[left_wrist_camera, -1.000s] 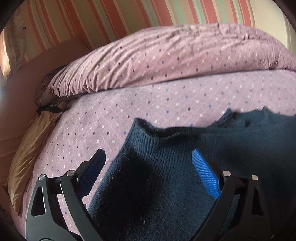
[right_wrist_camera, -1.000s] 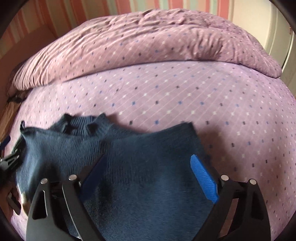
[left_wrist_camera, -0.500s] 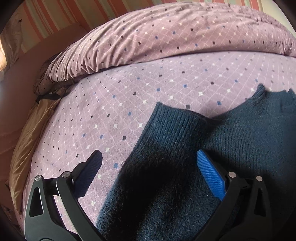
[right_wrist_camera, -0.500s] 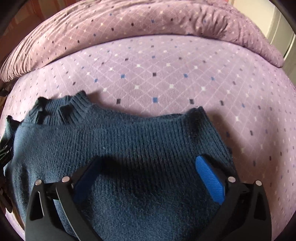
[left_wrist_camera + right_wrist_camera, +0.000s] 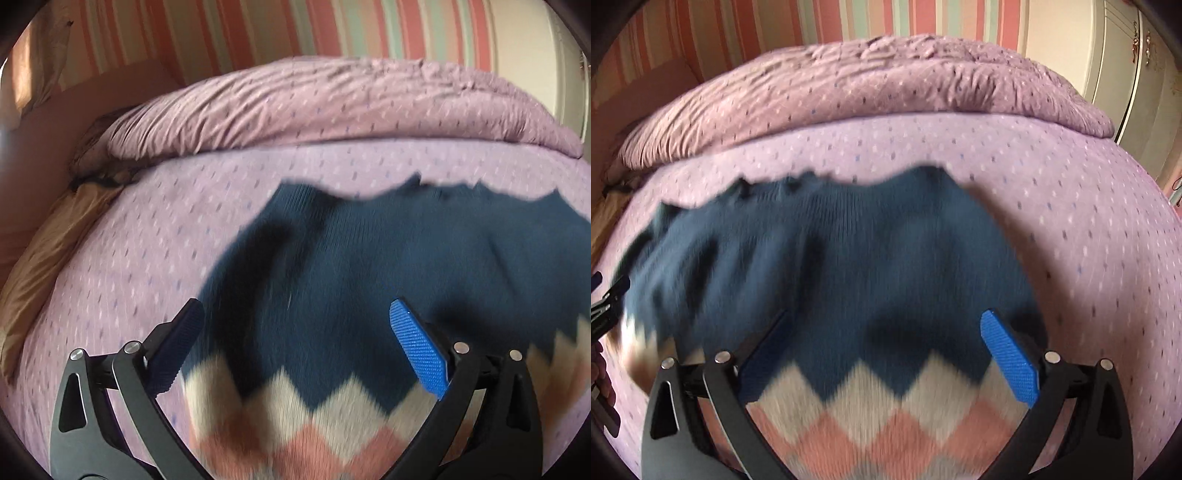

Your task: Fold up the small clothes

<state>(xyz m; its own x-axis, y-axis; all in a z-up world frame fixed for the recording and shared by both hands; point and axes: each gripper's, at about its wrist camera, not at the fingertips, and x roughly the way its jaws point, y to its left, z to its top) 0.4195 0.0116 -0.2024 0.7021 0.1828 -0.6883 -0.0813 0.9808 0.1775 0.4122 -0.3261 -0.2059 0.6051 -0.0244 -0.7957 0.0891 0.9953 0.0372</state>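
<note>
A small knit sweater lies flat on the purple dotted bed sheet; its top part is navy and its lower part has cream and pink zigzags. In the right wrist view the same sweater fills the middle, with the zigzag band nearest the camera. My left gripper hovers over the sweater's left side, jaws wide open with nothing between the blue pads. My right gripper stands open above the sweater's right side, also holding nothing. The left gripper's tip shows at the left edge of the right wrist view.
A rumpled purple duvet is heaped along the far side of the bed. A tan cloth hangs at the bed's left edge. Striped wallpaper is behind, and a white wardrobe stands at the right.
Both grippers have drawn back toward the near edge of the sweater, so the cream and pink zigzag band has come into view. The sweater lies flat, released.
</note>
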